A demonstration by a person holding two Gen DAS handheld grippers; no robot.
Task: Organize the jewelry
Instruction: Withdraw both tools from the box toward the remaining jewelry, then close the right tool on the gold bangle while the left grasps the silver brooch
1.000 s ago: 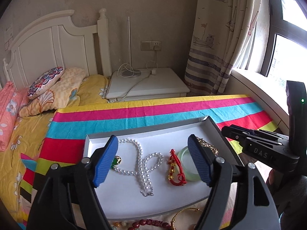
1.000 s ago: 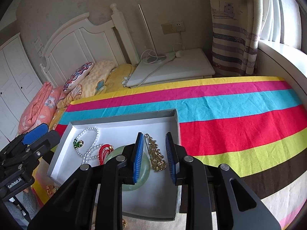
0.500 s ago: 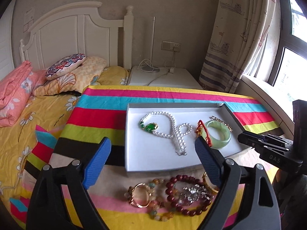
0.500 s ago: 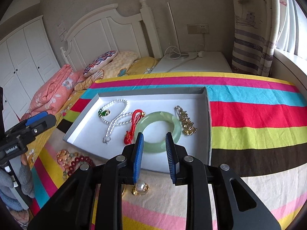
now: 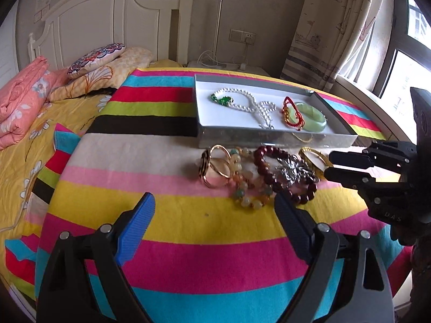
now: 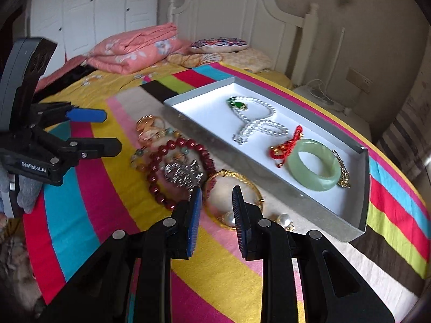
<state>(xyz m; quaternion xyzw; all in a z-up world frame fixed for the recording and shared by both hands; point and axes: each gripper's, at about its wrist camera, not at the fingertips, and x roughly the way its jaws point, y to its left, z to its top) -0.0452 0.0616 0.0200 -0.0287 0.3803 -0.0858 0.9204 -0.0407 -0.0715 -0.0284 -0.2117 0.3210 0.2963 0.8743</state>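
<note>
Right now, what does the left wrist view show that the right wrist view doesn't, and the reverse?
Only the left wrist view shows the window and the curtain beside it. Only the right wrist view shows the white wardrobe doors and two pearl pieces near the gold bangle. Both show the tray holding the pearl necklace, red cord bracelet and jade bangle, with the dark red bead bracelet loose on the striped cloth.

"GenRobot.AI" on left claw (image 6: 111,132); "DAS" on right claw (image 5: 327,165)

green bangle (image 6: 313,164), red bracelet (image 6: 285,145), striped cloth (image 5: 188,223)
</note>
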